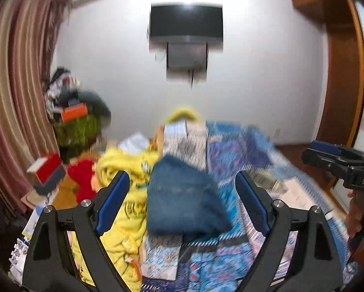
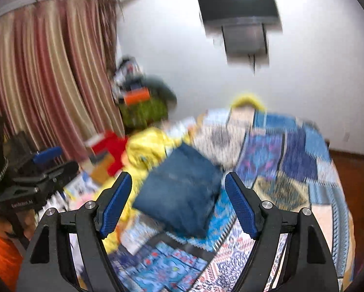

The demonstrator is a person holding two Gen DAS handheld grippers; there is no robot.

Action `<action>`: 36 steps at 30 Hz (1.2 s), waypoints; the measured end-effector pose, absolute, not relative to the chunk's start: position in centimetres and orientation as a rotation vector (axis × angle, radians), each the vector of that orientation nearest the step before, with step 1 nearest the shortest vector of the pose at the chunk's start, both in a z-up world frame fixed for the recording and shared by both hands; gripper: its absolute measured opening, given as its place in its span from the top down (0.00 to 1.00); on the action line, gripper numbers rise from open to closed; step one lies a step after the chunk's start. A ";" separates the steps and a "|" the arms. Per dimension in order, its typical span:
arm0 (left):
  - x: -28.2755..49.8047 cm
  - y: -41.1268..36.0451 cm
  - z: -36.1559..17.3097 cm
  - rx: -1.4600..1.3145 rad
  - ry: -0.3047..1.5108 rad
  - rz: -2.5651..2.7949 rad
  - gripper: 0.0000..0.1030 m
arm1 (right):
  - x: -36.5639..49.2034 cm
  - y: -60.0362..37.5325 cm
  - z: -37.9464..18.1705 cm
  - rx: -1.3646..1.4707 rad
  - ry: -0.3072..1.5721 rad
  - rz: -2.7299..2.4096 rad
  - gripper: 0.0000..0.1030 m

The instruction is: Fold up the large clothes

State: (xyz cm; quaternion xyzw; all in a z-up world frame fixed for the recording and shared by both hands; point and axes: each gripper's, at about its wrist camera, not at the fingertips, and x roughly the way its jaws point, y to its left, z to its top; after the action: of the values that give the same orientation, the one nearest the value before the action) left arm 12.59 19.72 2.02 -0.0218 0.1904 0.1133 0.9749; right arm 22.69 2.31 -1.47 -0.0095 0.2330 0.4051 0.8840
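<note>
left gripper (image 1: pixel 182 189) and right gripper (image 2: pixel 178 189) both spread wide, blue pads bare, gripping nothing. folded blue denim garment (image 1: pixel 185 197) lies ahead between each pair of fingers (untouched), on the patchwork bedspread (image 2: pixel 279 160).

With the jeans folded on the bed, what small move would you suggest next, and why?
Probably reach the left gripper toward the crumpled yellow garment beside the folded jeans. Both sets of jaws stand open and empty, the right gripper too, and the jeans look finished on the patchwork bedspread.
</note>
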 end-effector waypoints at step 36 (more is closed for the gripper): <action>-2.0 9.5 3.7 0.013 0.053 0.323 0.01 | 8.9 -2.1 0.9 -0.032 0.166 0.677 0.00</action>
State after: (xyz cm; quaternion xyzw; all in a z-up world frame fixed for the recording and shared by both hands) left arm -1.96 9.49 3.72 0.0067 0.0265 0.1607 0.9866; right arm 8.87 -2.10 0.92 -0.0155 0.0813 0.3319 0.9397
